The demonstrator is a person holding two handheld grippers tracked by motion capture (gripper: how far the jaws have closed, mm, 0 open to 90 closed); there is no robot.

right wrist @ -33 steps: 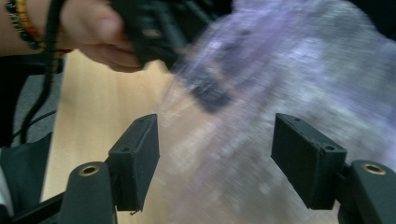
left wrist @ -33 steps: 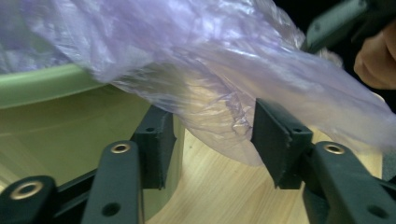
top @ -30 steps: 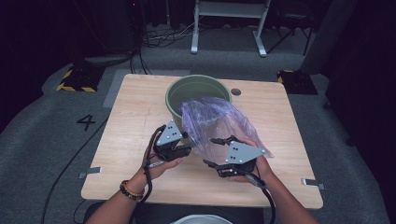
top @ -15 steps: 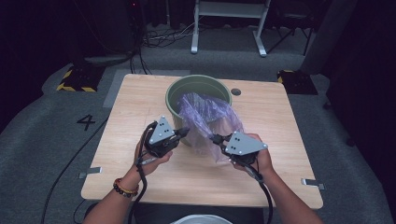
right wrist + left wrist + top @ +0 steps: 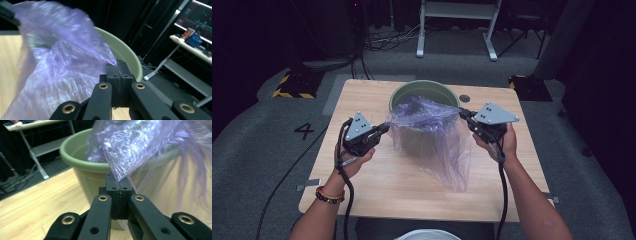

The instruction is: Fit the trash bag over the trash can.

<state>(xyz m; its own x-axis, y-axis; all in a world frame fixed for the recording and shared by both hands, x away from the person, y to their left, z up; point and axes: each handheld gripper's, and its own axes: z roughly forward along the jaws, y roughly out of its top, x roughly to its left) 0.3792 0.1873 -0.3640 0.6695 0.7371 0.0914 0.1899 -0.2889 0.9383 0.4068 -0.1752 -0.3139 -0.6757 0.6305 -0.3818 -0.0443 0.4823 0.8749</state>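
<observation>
A thin purple plastic bag (image 5: 432, 135) hangs stretched between my two grippers, just in front of a green plastic pot (image 5: 422, 87) at the back middle of the wooden table (image 5: 362, 190). My left gripper (image 5: 386, 128) is shut on the bag's left top edge. The right gripper (image 5: 462, 113) is shut on its right top edge, a little higher. The bag's bottom trails onto the table toward the front right. In the left gripper view, the shut gripper (image 5: 119, 182) pinches the bag (image 5: 140, 147) before the pot (image 5: 82, 162). In the right gripper view, the shut gripper (image 5: 119, 67) pinches the bag (image 5: 62, 62) beside the pot's rim (image 5: 125, 53).
A small dark disc (image 5: 464, 98) lies on the table right of the pot. A white metal frame (image 5: 457, 20) stands on the floor behind the table. A white round object (image 5: 427, 235) sits below the table's front edge.
Both hands have risen and moved apart, left to the left and right to the right. The bag, crumpled between them before, is now pulled taut across the pot's front.
</observation>
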